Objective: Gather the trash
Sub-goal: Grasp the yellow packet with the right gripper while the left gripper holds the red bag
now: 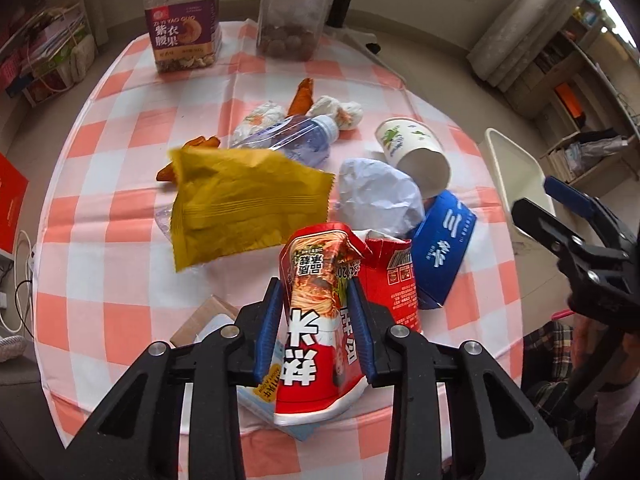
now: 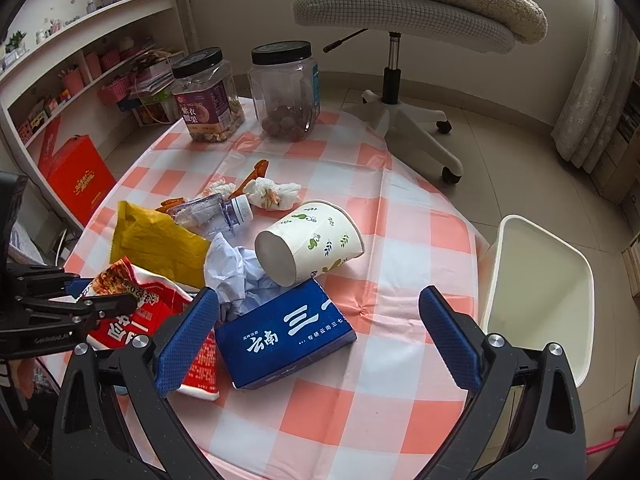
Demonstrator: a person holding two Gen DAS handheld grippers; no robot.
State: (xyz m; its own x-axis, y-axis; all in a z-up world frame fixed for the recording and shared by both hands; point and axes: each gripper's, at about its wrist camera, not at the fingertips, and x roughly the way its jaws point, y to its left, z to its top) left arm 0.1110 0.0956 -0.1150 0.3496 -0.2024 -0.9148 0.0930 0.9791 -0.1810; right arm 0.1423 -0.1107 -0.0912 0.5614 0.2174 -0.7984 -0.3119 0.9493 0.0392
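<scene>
My left gripper (image 1: 316,320) is shut on a crushed red noodle cup (image 1: 320,328), held over the near edge of the checked table (image 1: 120,240). That cup also shows at the left of the right wrist view (image 2: 136,304). My right gripper (image 2: 320,332) is open and empty just above a blue box (image 2: 284,332). Near the blue box (image 1: 444,248) lie crumpled white paper (image 2: 236,276), a tipped paper cup (image 2: 308,244), a yellow snack bag (image 2: 160,240), a crushed clear bottle (image 2: 216,212), stained tissues (image 2: 272,194) and orange peel (image 2: 256,172).
Two plastic jars (image 2: 208,96) (image 2: 286,92) stand at the table's far edge. A white bin (image 2: 536,296) stands on the floor right of the table. An office chair (image 2: 400,60) is behind the table. Shelves and a red box (image 2: 80,180) are at left.
</scene>
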